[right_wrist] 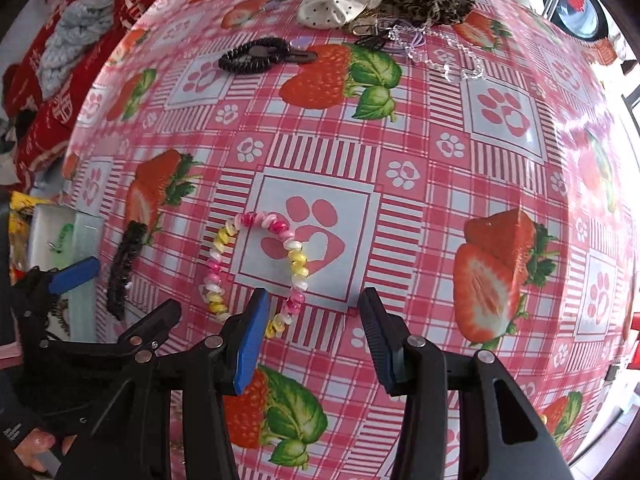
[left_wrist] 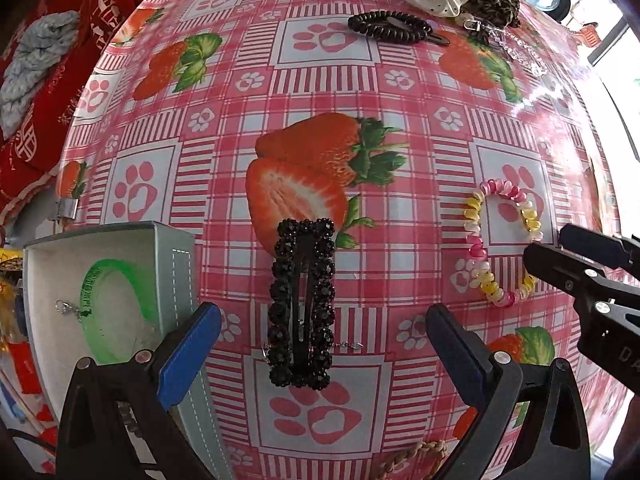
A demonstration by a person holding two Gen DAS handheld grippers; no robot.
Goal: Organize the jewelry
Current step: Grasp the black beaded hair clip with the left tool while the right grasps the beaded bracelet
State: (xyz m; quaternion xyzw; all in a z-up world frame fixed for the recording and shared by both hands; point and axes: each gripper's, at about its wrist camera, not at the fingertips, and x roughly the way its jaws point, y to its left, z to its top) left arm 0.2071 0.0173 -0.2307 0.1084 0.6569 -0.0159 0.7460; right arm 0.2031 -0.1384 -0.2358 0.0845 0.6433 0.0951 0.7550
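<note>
Black beaded hair clip [left_wrist: 302, 304] is lying flat on the strawberry tablecloth [left_wrist: 400, 152], between the spread, empty fingers of the left gripper [left_wrist: 324, 346]. Right gripper [right_wrist: 312, 332], also spread, is hovering beside the pink-yellow coil bracelet [right_wrist: 256, 264].

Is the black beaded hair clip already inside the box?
No, the black beaded hair clip lies on the tablecloth beside the box, which holds a green bangle.

Left black plastic two-finger gripper [left_wrist: 323, 344]: blue rubber pads, silver pivot pins, exposed spring. Right black plastic two-finger gripper [right_wrist: 314, 330]: identical build, with ribbed pad faces. White lettering is partly visible on its body.
</note>
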